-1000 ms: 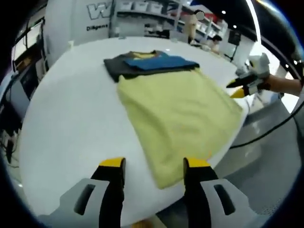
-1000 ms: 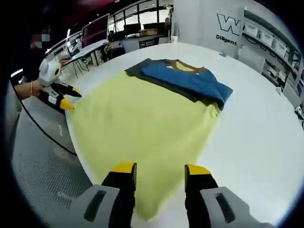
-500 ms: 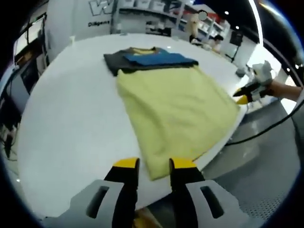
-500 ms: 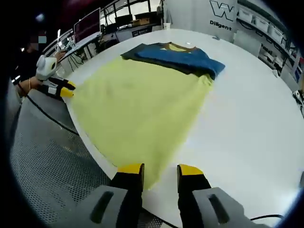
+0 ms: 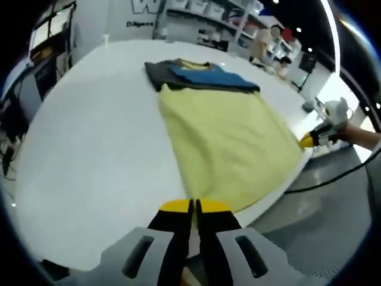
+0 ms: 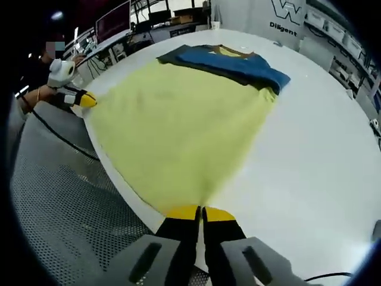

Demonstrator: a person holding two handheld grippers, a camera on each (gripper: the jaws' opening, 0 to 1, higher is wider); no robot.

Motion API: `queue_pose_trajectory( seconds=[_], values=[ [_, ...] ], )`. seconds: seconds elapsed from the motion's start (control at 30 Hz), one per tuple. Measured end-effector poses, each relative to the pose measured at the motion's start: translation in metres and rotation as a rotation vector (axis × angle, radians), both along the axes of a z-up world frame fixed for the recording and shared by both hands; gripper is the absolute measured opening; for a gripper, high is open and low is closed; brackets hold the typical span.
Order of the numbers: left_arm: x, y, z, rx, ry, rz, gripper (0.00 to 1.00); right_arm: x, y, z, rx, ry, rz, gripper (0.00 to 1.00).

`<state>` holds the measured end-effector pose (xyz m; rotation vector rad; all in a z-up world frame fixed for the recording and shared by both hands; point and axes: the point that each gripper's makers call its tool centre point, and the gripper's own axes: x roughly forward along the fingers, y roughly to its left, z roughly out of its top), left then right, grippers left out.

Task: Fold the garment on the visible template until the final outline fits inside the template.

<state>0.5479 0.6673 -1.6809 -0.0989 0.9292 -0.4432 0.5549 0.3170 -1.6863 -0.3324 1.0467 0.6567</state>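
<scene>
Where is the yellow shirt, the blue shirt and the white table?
yellow shirt (image 6: pixel 172 125), right gripper view, middle of the cloth
blue shirt (image 6: pixel 238 62), right gripper view, folded top layer
white table (image 5: pixel 89 137), left gripper view, bare top

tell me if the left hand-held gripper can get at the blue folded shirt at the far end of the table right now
Probably not as things stand. The left hand-held gripper sits at the table's near edge, jaws closed on a corner of the yellow garment. The blue shirt lies across the table beyond it, unobstructed but far off.

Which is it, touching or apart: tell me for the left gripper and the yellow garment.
Touching. In the left gripper view, the left gripper has its fingers closed on the near corner of the yellow garment, with no gap visible.
</scene>
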Motion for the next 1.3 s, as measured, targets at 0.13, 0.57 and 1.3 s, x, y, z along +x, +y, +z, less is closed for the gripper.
queue_pose_trajectory(
  seconds=[0.13,0.57,1.3],
  values=[
    [-0.001,0.002,0.003,-0.009,0.013,0.016,0.0,-0.001,-0.002,0.004,0.057,0.017,-0.056,0.0],
    [-0.015,0.002,0.057,-0.036,-0.037,0.002,0.0,-0.023,-0.002,0.052,0.161,0.039,-0.097,0.0],
    [0.038,0.016,0.12,-0.073,-0.304,0.116,0.0,0.023,0.017,0.107,0.459,-0.093,-0.309,0.0]
  ],
)
